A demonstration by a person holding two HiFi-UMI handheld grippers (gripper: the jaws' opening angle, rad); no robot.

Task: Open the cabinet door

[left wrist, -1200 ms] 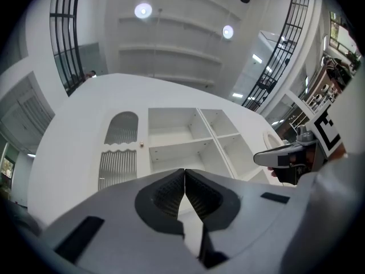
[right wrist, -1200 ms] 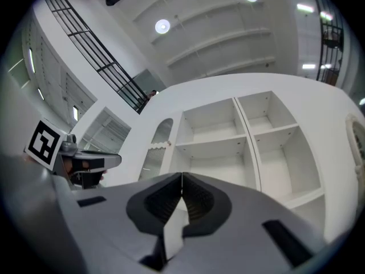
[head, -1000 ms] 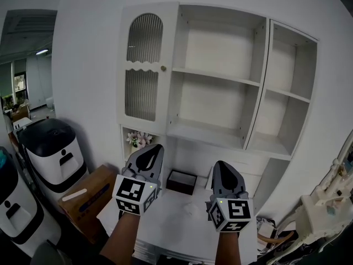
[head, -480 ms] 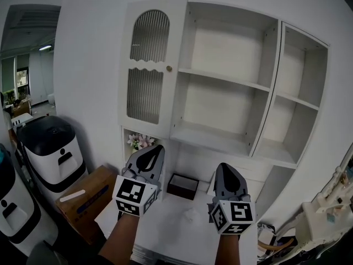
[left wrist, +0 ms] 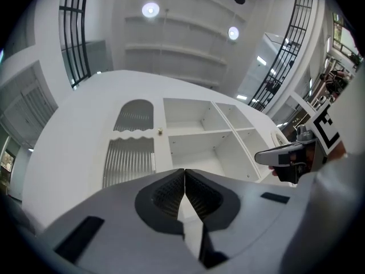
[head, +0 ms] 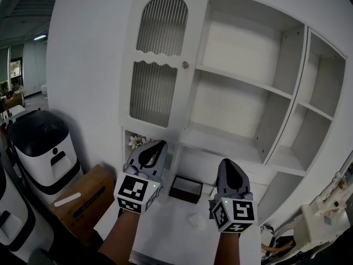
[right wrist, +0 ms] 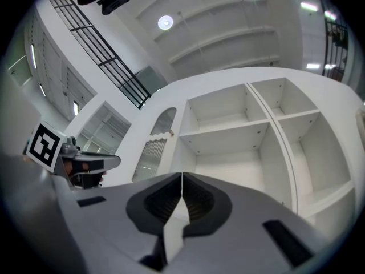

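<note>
Open air is stretching from desk point(head: 171, 231) to knob point(head: 185, 64). A box point(head: 185, 188) and flowers point(head: 138, 142) are sitting below the door point(head: 162, 65).

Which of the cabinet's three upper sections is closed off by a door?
The leftmost: a ribbed, arch-topped door with a small knob covers it. The middle section and right section are open shelves with no door.

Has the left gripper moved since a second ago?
Yes. The left gripper has moved forward, toward the cabinet door, which now looks larger and nearer.
</note>
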